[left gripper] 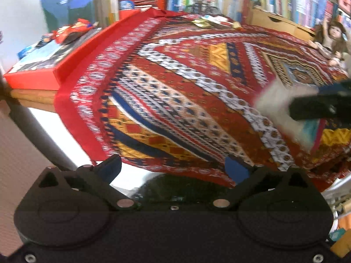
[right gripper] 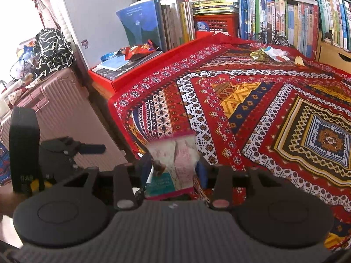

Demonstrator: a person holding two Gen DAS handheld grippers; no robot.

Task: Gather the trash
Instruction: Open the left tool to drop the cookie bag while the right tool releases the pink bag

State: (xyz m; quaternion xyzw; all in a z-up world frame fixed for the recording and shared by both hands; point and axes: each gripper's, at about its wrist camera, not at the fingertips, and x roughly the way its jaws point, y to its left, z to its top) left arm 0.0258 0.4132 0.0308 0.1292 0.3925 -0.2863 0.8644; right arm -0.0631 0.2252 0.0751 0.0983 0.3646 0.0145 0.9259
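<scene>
Through the left wrist camera I am looking along the left gripper [left gripper: 173, 166], whose jaws are standing spread wide with nothing between them, only the patterned tablecloth [left gripper: 175, 92] hanging over the table edge beyond the tips. At the right edge I am seeing the right gripper [left gripper: 316, 105] reaching in with a pale, flat wrapper [left gripper: 285, 109], blurred, so its print is unreadable here. A red snack bag [left gripper: 72, 30] is lying crumpled on a red box [left gripper: 33, 79] at the far left. Through the right wrist camera I am seeing that wrapper [right gripper: 175, 164] standing upright between the right gripper [right gripper: 175, 171] fingers, which are sitting about half apart and look pressed to its sides; it reads as thin glossy film, pink and white above, teal below. It is crushing easily, I judge, so I am keeping the squeeze light and the hand steady while carrying it off. I cannot see any bin in either view. More trash [right gripper: 272, 53] is lying at the table's far edge, a gold foil scrap and white torn wrappers, just beside the bookshelf [right gripper: 285, 15]. The red snack bag [right gripper: 138, 51] is resting on magazines in the red box [right gripper: 105, 81]. The left gripper [right gripper: 72, 151] is hovering near a ribbed pink suitcase [right gripper: 59, 114].
</scene>
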